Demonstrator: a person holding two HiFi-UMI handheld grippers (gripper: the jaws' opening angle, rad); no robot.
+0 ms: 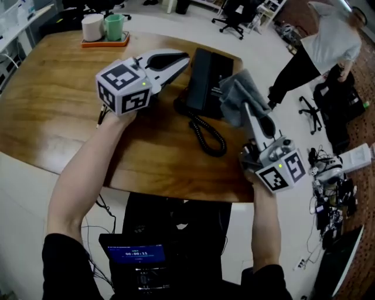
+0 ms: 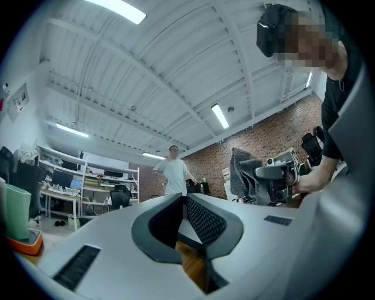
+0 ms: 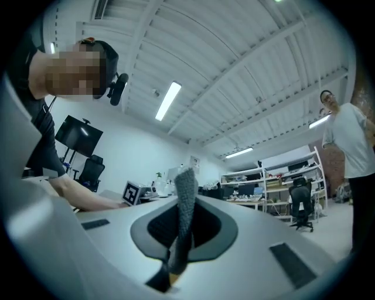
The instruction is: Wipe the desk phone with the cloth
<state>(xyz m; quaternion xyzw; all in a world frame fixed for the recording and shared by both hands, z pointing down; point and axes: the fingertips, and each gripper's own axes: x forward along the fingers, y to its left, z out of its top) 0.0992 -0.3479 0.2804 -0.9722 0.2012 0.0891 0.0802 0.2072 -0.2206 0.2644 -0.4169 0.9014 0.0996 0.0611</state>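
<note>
A black desk phone (image 1: pixel 205 79) lies on the wooden table (image 1: pixel 53 111), its coiled cord (image 1: pixel 208 136) trailing toward me. My right gripper (image 1: pixel 246 106) is shut on a grey cloth (image 1: pixel 236 96) that hangs bunched over the phone's right edge; in the right gripper view the cloth (image 3: pixel 186 202) stands up between the jaws. My left gripper (image 1: pixel 185 59) is raised just left of the phone, pointing at it, jaws shut with nothing in them. The left gripper view shows the closed pads (image 2: pixel 202 220) and, beyond them, the cloth (image 2: pixel 243 173) and the right gripper (image 2: pixel 276 174).
An orange tray (image 1: pixel 105 42) with a white cup and a green cup stands at the table's far left. A person in a white shirt (image 1: pixel 331 38) stands to the right, near office chairs (image 1: pixel 234 17). Cables and devices (image 1: pixel 331 187) lie on the floor at right.
</note>
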